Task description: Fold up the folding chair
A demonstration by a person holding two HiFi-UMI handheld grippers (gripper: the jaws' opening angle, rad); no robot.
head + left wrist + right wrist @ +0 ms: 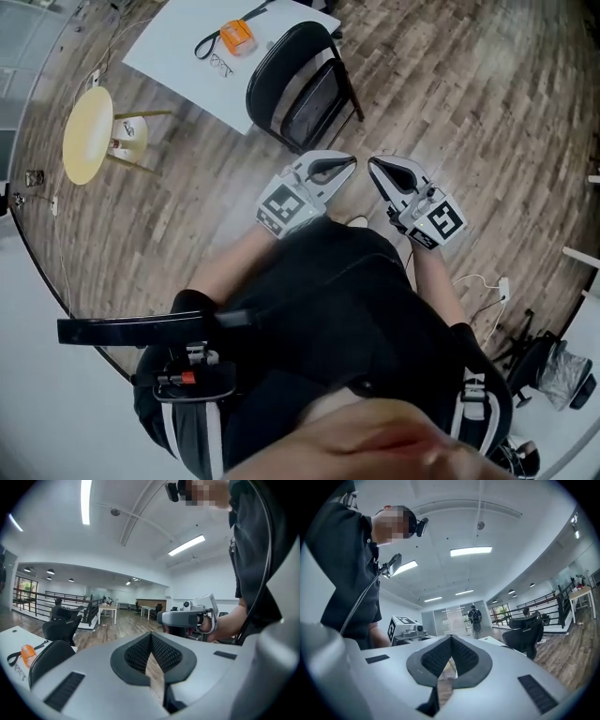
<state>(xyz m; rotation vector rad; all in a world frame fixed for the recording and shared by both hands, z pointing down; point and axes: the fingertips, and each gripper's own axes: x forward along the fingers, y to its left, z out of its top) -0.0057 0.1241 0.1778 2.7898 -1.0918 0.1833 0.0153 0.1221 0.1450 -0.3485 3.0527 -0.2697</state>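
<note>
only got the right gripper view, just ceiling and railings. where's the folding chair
Observer: The head view has the folding chair standing on the wood floor, ahead of the left gripper and apart from it.
Operator: whats beside it
Observer: A white surface just beyond it, with an orange object on it.
Operator: left jaws holding anything
Observer: No, they are shut with nothing between them.

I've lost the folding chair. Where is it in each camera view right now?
Head view: the folding chair is at top centre, at the edge of the white sheet.
Left gripper view: lower left, showing as a dark curved back.
Right gripper view: not in it. The black chair at right is an office chair by the railing.
Shared landmark: the orange object beside the chair, in the head and left gripper views only.
</note>
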